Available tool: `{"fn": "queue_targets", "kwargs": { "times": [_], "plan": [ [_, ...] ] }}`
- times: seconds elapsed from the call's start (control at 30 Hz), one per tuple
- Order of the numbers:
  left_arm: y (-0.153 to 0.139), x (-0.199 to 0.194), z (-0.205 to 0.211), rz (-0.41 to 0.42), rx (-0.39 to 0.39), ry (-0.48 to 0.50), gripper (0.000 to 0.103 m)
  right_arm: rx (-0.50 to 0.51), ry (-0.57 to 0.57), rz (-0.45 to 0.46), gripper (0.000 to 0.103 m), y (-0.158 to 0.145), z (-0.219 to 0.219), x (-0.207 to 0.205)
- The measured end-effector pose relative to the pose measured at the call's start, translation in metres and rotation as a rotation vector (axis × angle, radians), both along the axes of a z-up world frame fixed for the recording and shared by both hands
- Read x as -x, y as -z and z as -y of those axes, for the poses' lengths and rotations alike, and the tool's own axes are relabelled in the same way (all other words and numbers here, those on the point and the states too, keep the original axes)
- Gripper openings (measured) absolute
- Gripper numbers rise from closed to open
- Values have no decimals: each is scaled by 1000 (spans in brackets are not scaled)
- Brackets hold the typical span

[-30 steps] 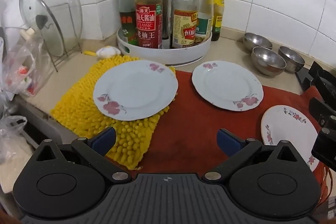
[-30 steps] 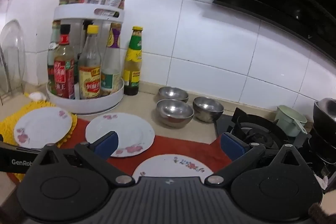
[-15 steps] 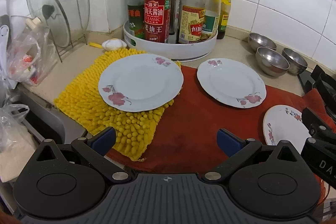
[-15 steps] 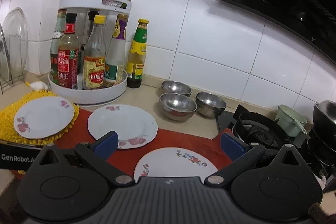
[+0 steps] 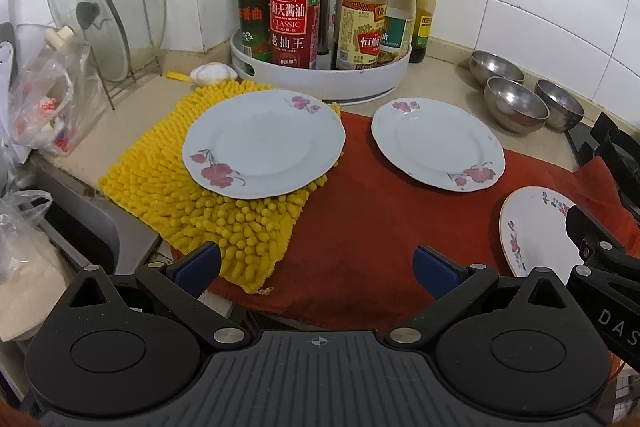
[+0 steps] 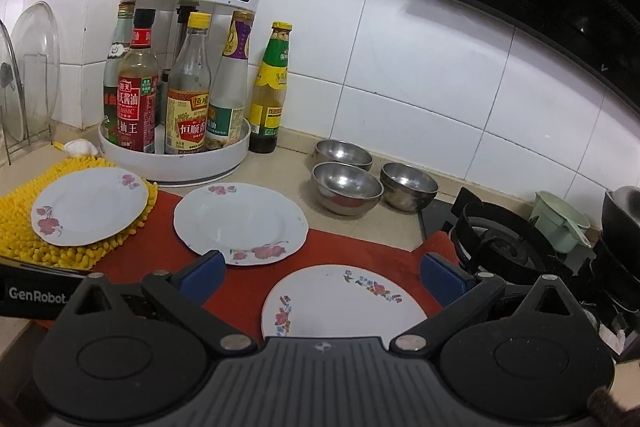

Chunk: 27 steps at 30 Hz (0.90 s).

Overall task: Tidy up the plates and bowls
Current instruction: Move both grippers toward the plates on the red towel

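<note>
Three white flowered plates lie on the counter. The left plate [image 5: 264, 143] [image 6: 90, 211] rests on a yellow mat [image 5: 172, 187]. The middle plate [image 5: 438, 143] [image 6: 240, 221] and the small right plate [image 5: 536, 235] [image 6: 344, 303] lie on a red cloth [image 5: 368, 227]. Three steel bowls [image 5: 516, 103] [image 6: 346, 187] stand close together behind the cloth. My left gripper [image 5: 316, 267] is open and empty above the front edge of the mat and cloth. My right gripper [image 6: 322, 273] is open and empty just above the small plate.
A white turntable rack [image 5: 320, 83] with several sauce bottles stands at the back. Glass lids [image 5: 104, 11] lean in a rack at the left, by a sink [image 5: 80, 227] with plastic bags. A gas stove [image 6: 504, 239] and a black pot [image 6: 620, 211] sit at the right.
Both grippers have drawn back and risen a little, so the plates sit lower and farther in view. Both stay open. Nothing on the counter has moved.
</note>
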<state>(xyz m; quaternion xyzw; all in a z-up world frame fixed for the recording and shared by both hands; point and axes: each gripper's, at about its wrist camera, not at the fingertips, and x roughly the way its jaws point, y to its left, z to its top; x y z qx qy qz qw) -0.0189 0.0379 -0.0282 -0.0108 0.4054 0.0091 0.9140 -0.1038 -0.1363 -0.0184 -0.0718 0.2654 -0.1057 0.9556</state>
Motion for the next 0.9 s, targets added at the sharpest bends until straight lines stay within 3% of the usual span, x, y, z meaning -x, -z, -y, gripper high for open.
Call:
{"fn": "queue_targets", "kwargs": {
  "times": [0.9],
  "plan": [
    [3,3,-2,-13,9,22,103,3,5,1,100,0,-3,7]
  ]
}}
